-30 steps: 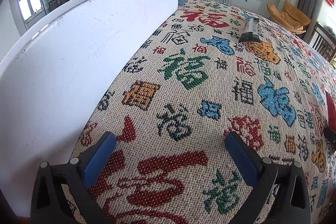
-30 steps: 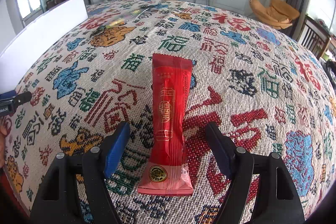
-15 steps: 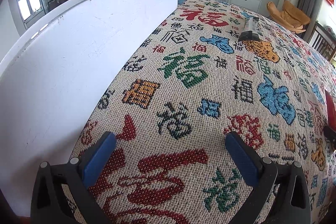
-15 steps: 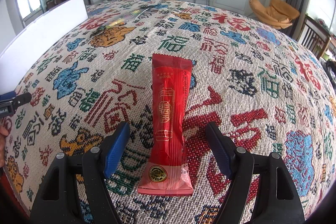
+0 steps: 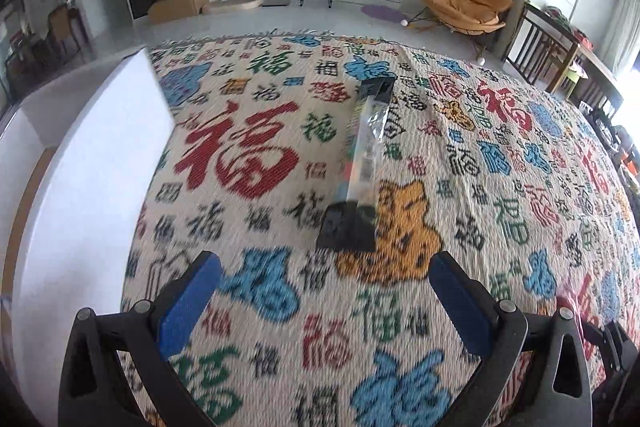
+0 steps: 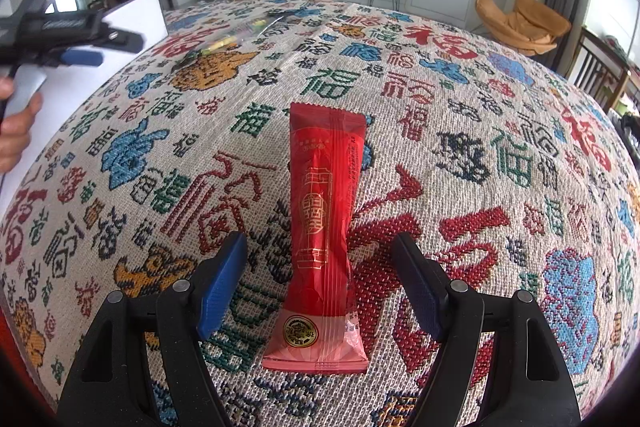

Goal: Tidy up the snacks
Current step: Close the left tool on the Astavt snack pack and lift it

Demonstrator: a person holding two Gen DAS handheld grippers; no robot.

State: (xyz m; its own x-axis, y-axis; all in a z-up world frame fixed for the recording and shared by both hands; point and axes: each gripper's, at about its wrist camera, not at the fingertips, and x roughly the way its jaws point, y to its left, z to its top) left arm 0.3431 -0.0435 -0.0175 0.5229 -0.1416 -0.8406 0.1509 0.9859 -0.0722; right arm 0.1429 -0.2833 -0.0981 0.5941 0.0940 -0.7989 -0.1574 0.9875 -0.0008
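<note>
A red snack packet (image 6: 322, 235) lies flat on the patterned tablecloth (image 6: 480, 131), lengthways between the fingers of my open right gripper (image 6: 320, 289), which straddles its near half without closing on it. A clear snack packet with black ends (image 5: 362, 163) lies ahead of my open, empty left gripper (image 5: 324, 301), beyond the fingertips. The same clear packet shows far off in the right wrist view (image 6: 228, 41). The left gripper shows in the right wrist view (image 6: 80, 43), held in a hand above the table's left side.
A white board (image 5: 80, 187) stands upright along the table's left edge, also in the right wrist view (image 6: 136, 15). A red packet edge (image 5: 572, 311) shows at the lower right of the left wrist view. Chairs (image 5: 464, 7) stand beyond the table.
My left gripper has swung forward and to the right, away from the white board, so the clear packet now lies close ahead. The right gripper and red packet have not moved.
</note>
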